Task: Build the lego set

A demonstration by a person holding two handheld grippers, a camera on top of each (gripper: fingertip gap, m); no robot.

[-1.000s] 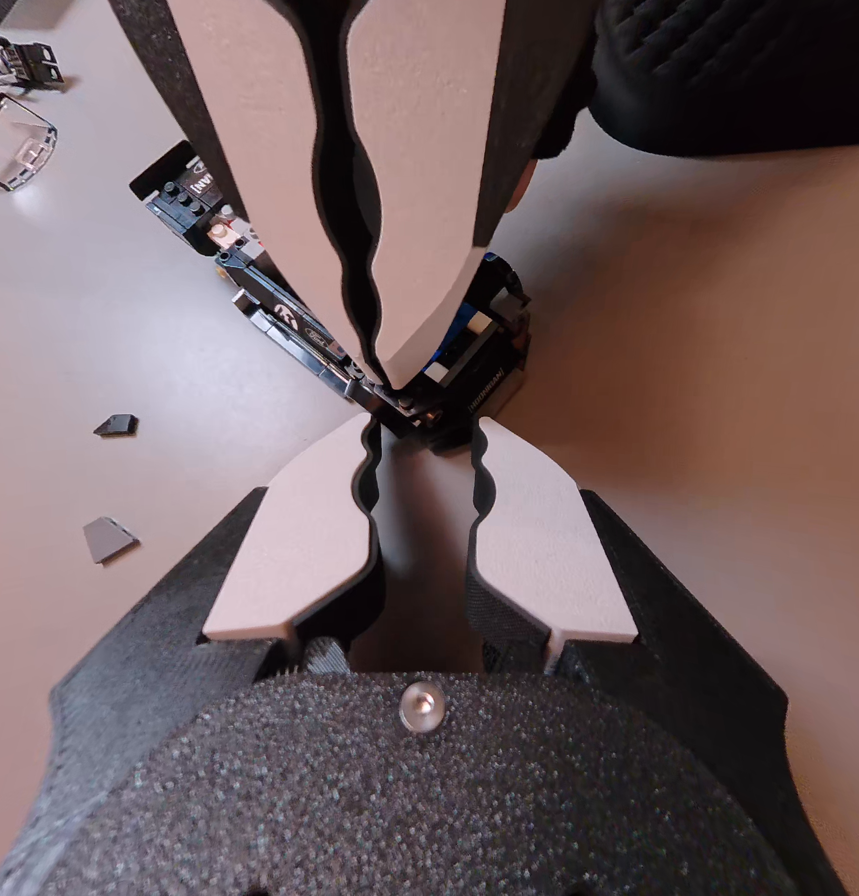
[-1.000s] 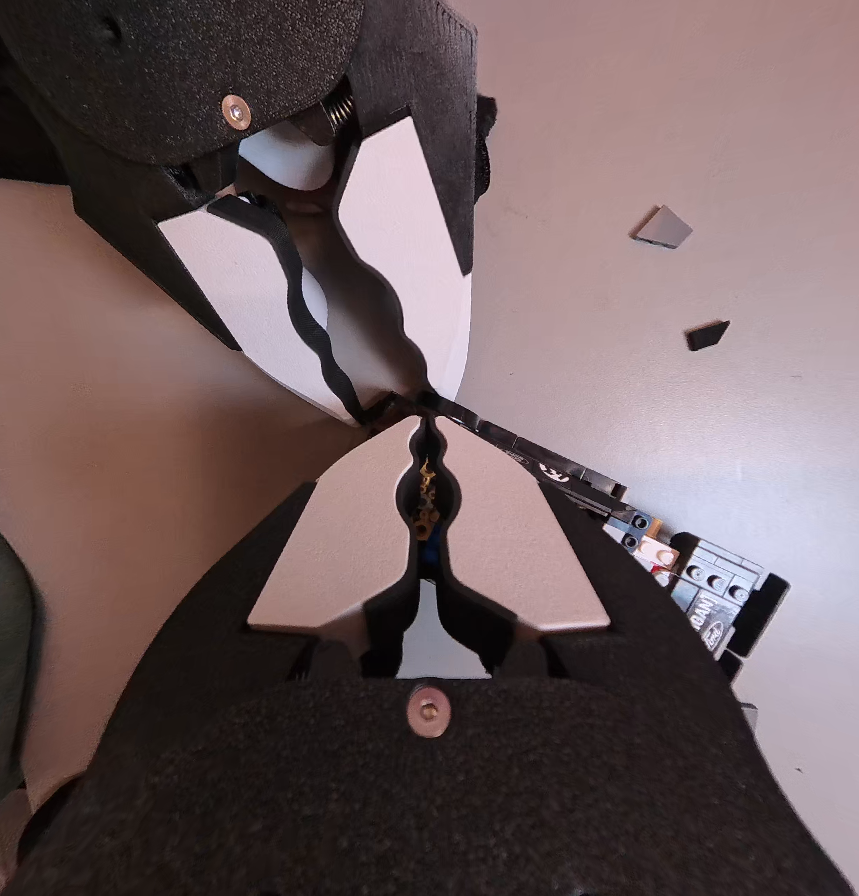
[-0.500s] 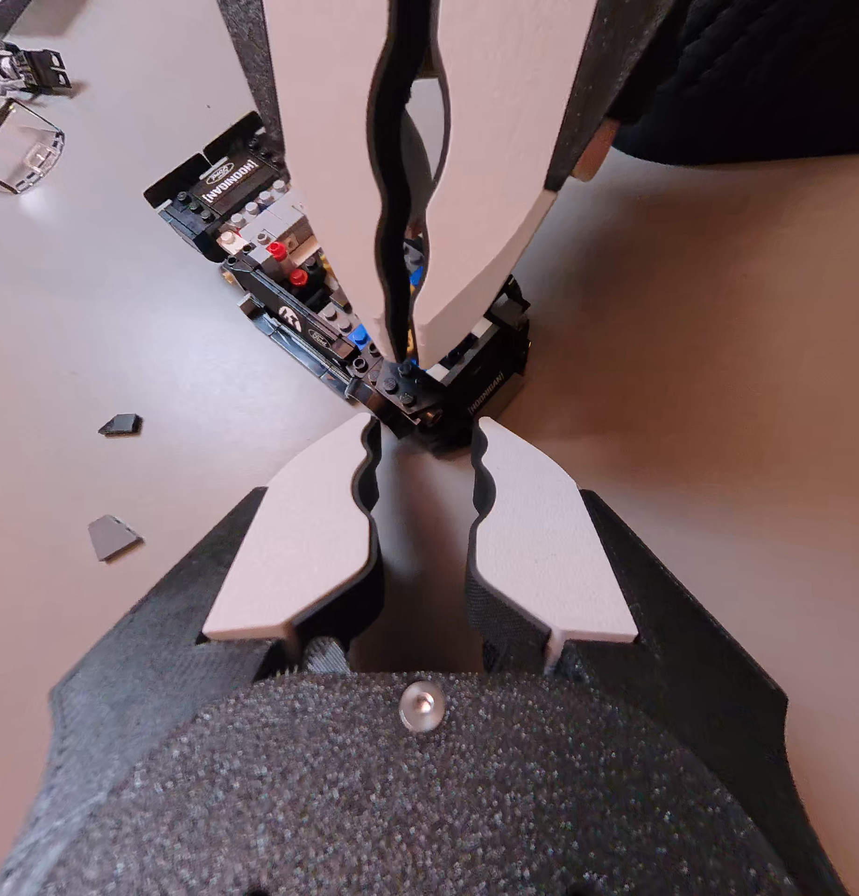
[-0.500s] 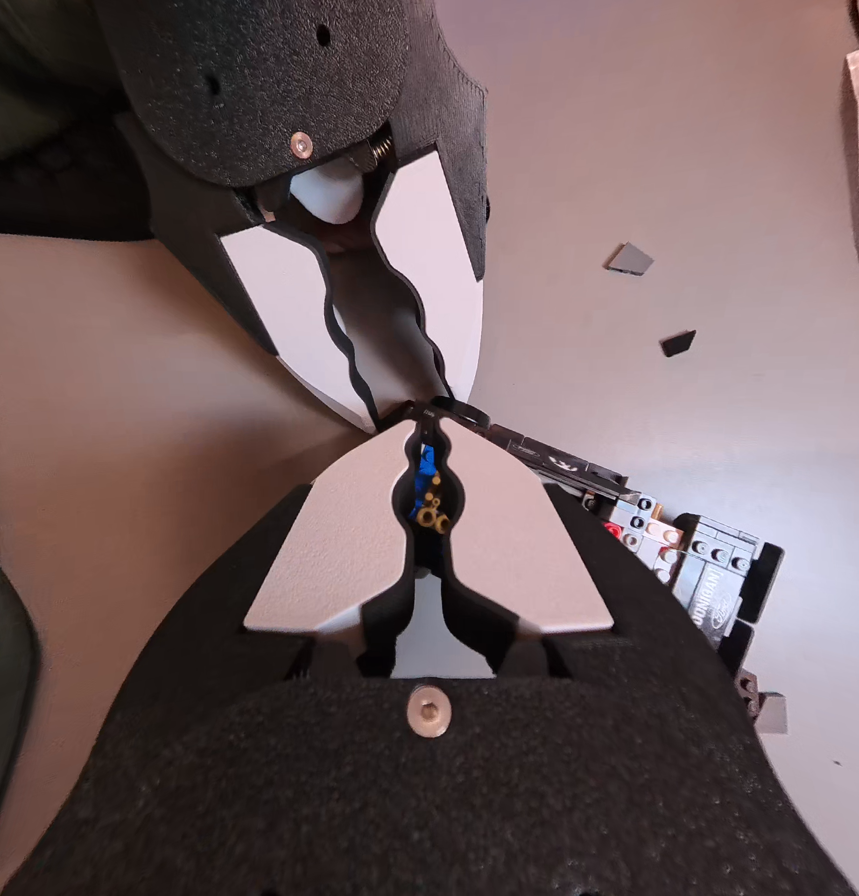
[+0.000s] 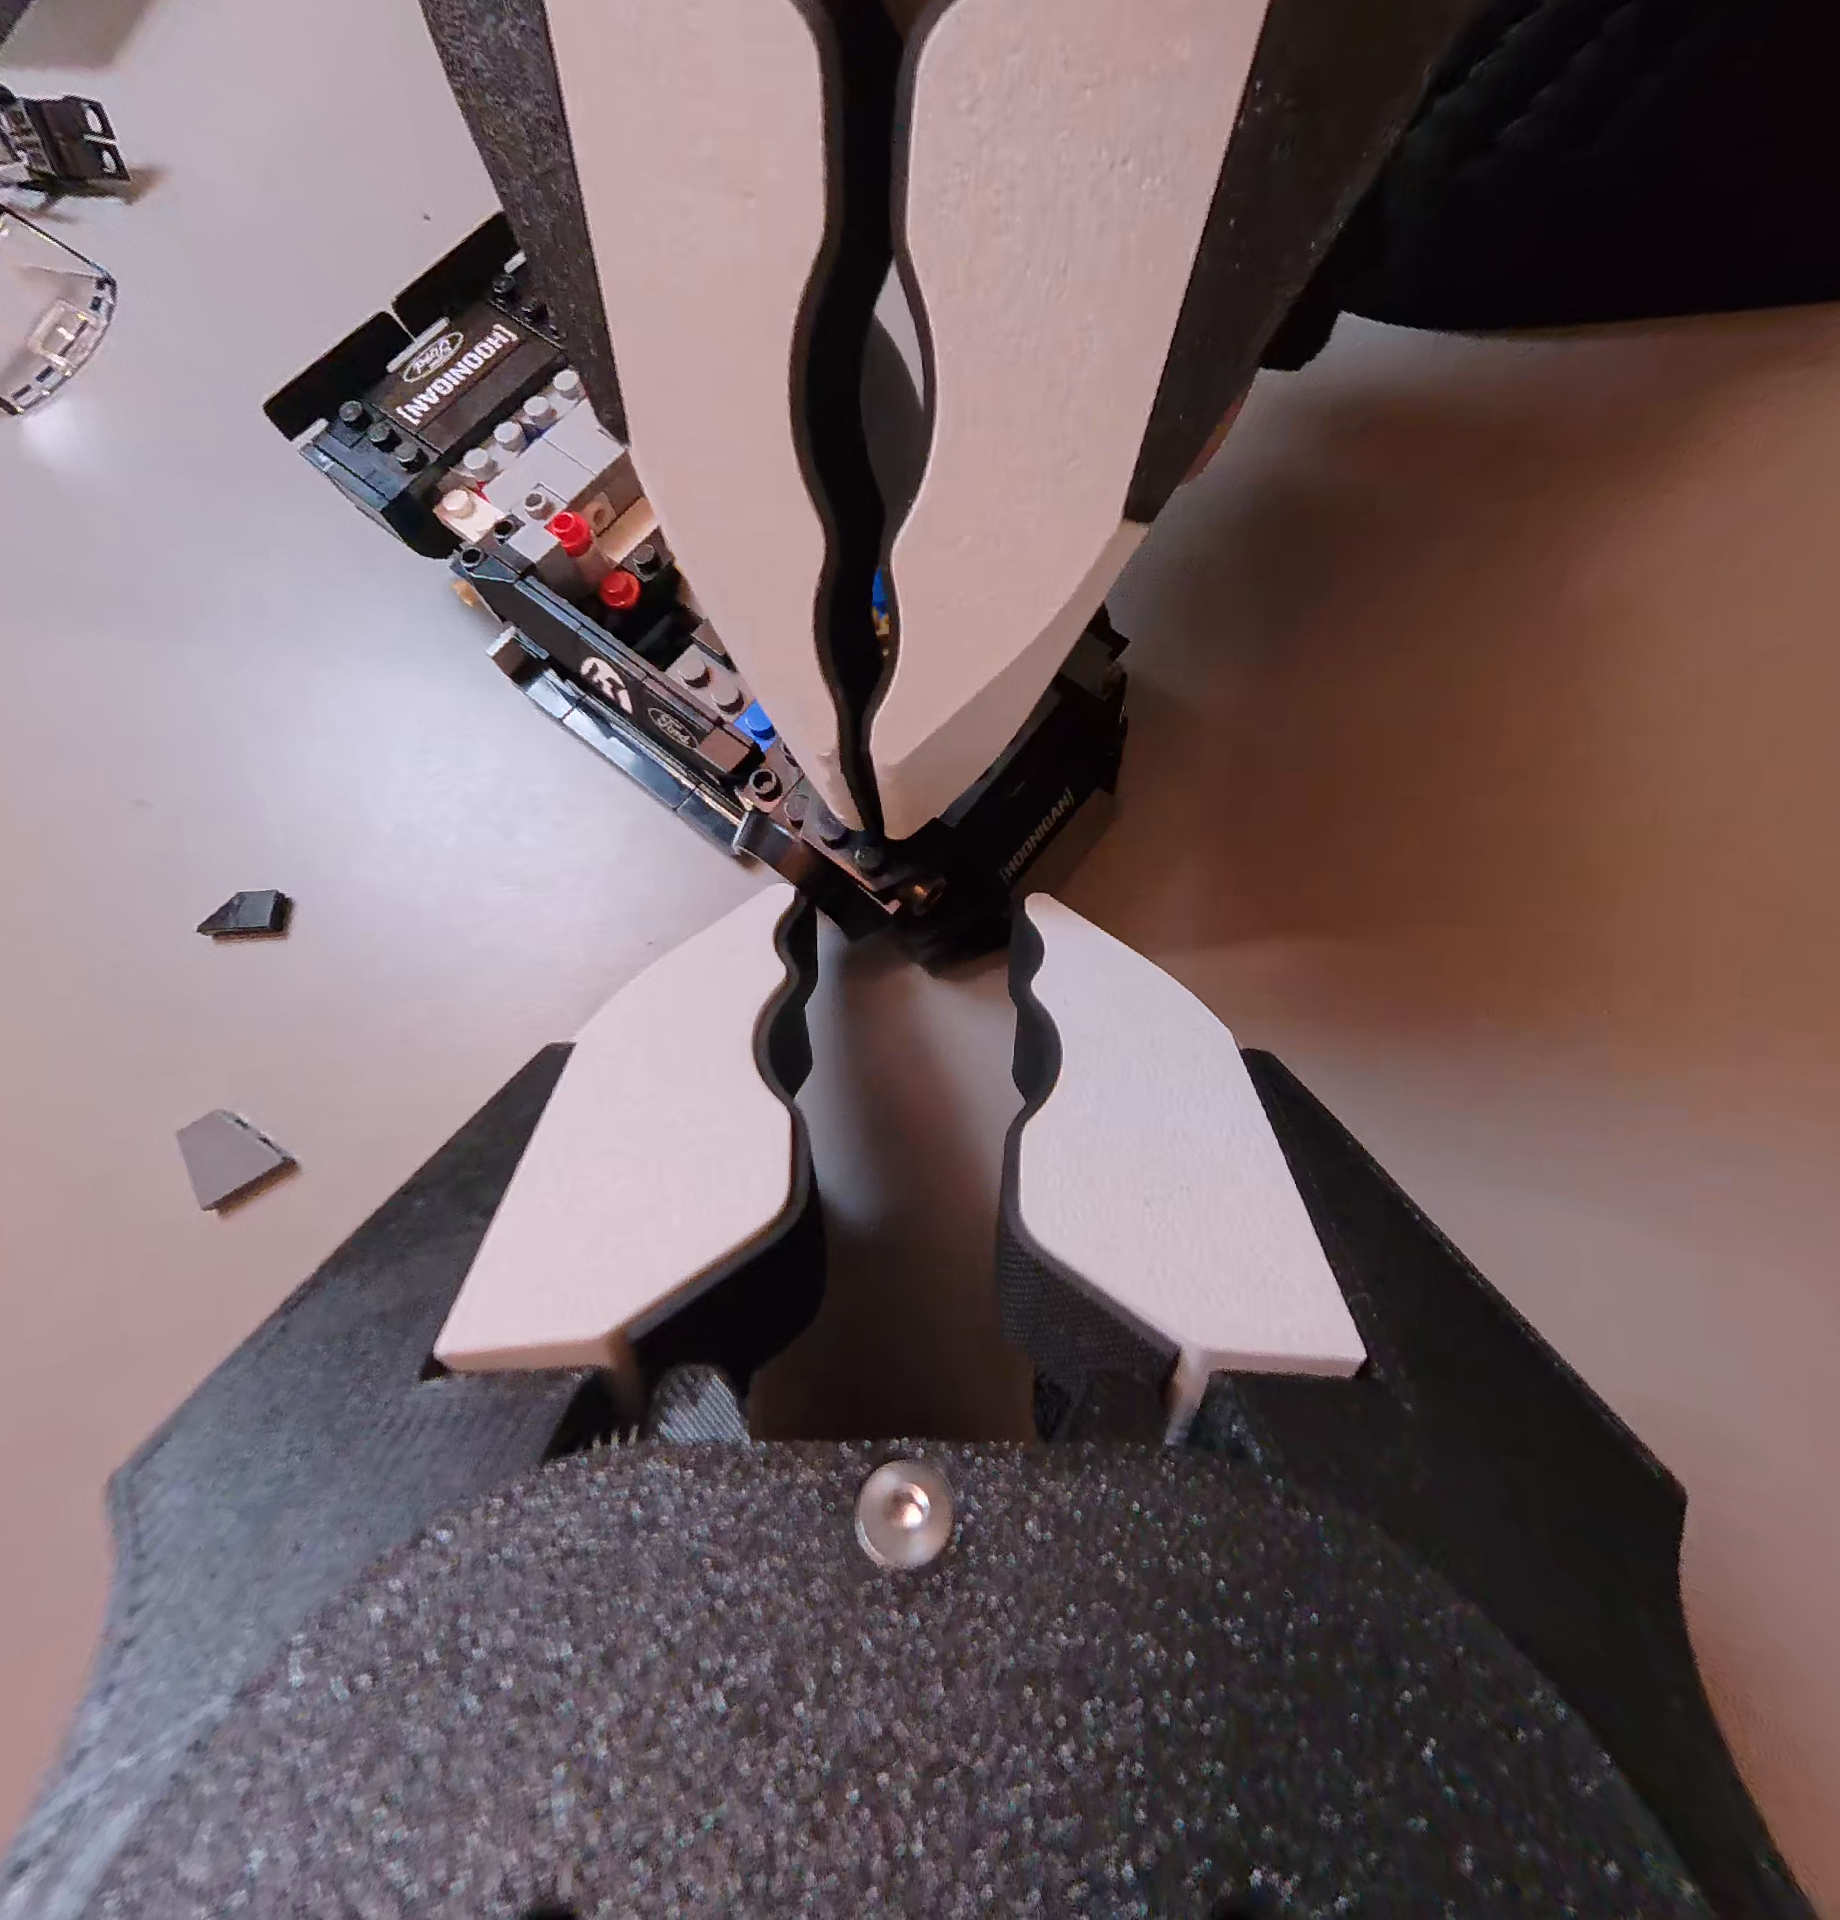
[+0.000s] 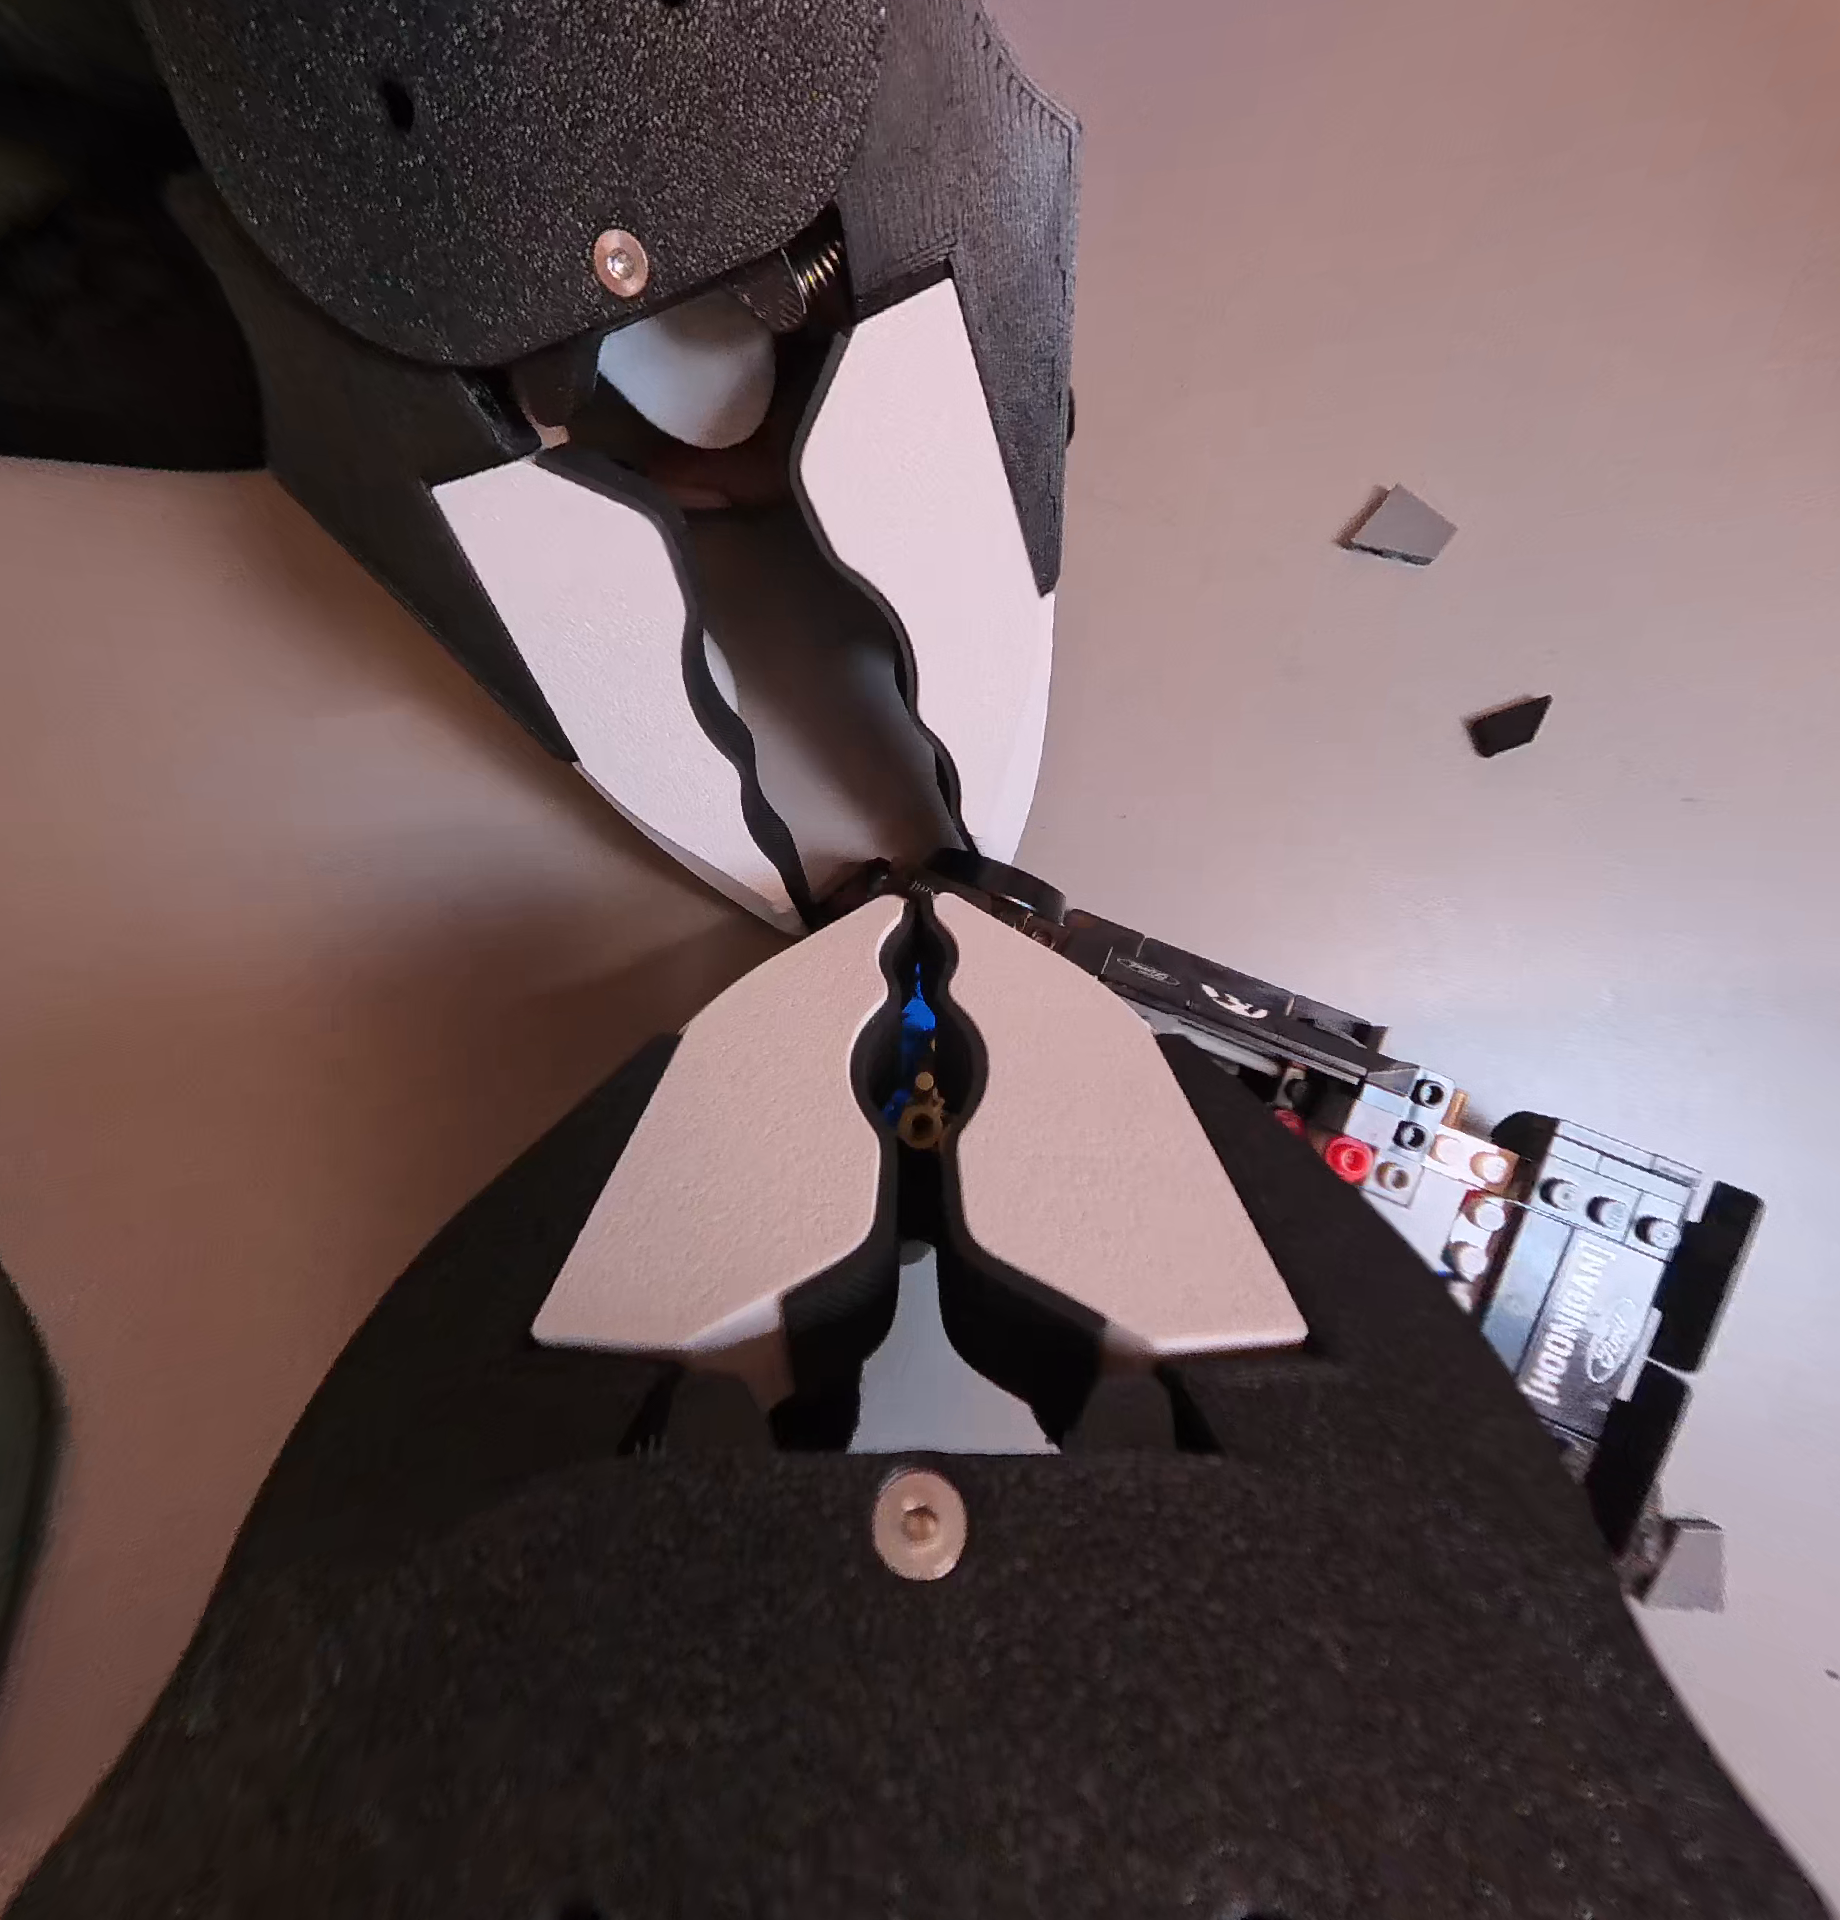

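Two grippers meet over the near end of the black Lego car [image 5: 625, 582], which lies on the pale table [image 5: 1467, 935]. Against a second ago, the right gripper [image 5: 862, 821] has swung more upright, uncovering grey, red and blue studs along the car's middle that it hid before; the car itself has hardly shifted. That suggests a press-down on a front piece is finishing or being adjusted, not a fresh pick. The right gripper's jaws are nearly closed, tips on the black studded plate at the car's near end; whether they pinch a piece there cannot be told. The left gripper [image 5: 905, 914] stands part open, its tips bracketing the car's near end, one touching the corner, seemingly bracing it. Left of the car lie a black wedge tile [image 5: 246, 914] and a grey wedge tile [image 5: 232, 1155], with a clear windscreen piece [image 5: 38, 332] far left, all unused.
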